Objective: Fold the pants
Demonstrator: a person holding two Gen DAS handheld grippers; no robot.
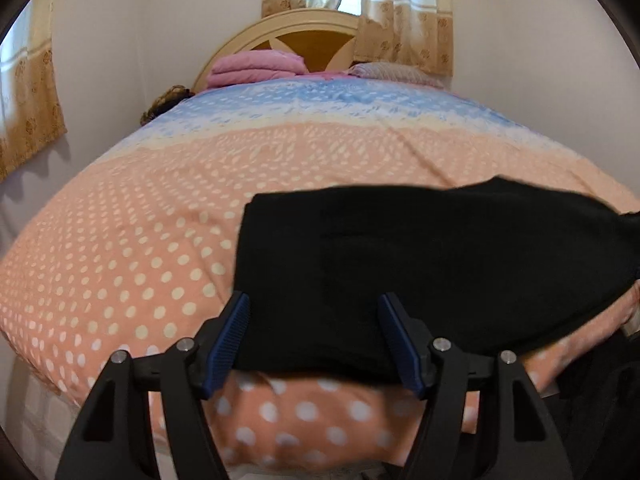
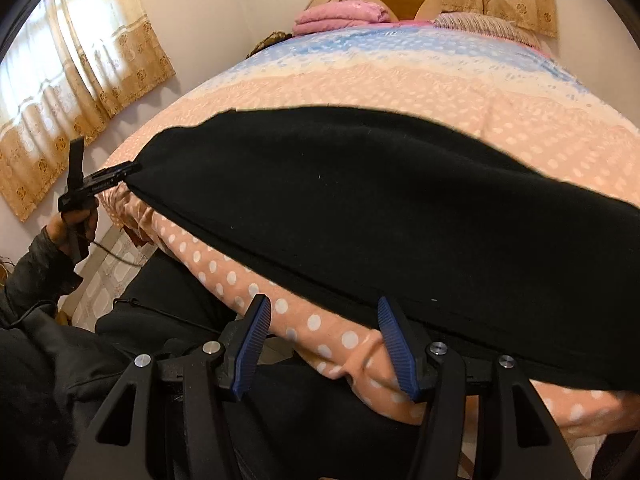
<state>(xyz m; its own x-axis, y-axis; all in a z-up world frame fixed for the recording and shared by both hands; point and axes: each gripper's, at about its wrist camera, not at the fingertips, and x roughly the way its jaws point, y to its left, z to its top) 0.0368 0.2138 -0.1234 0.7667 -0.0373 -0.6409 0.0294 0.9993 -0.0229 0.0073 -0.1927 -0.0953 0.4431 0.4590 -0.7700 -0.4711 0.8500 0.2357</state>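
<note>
The black pants (image 1: 420,264) lie flat near the front edge of a bed with a peach polka-dot cover (image 1: 140,248). My left gripper (image 1: 314,304) is open, its blue-padded fingers (image 1: 236,332) straddling the pants' near left end. In the right wrist view the pants (image 2: 360,200) stretch across the bed cover (image 2: 440,88). My right gripper (image 2: 322,306) is open at the bed's front edge, just below the pants' near hem, holding nothing. The left gripper (image 2: 116,174) shows there at the pants' far left corner.
Folded pink bedding (image 1: 256,66) and a striped pillow (image 1: 396,74) lie at the headboard (image 1: 304,26). Curtains (image 2: 72,92) hang on the left wall and behind the bed. The person's dark clothing (image 2: 132,360) is below the bed edge.
</note>
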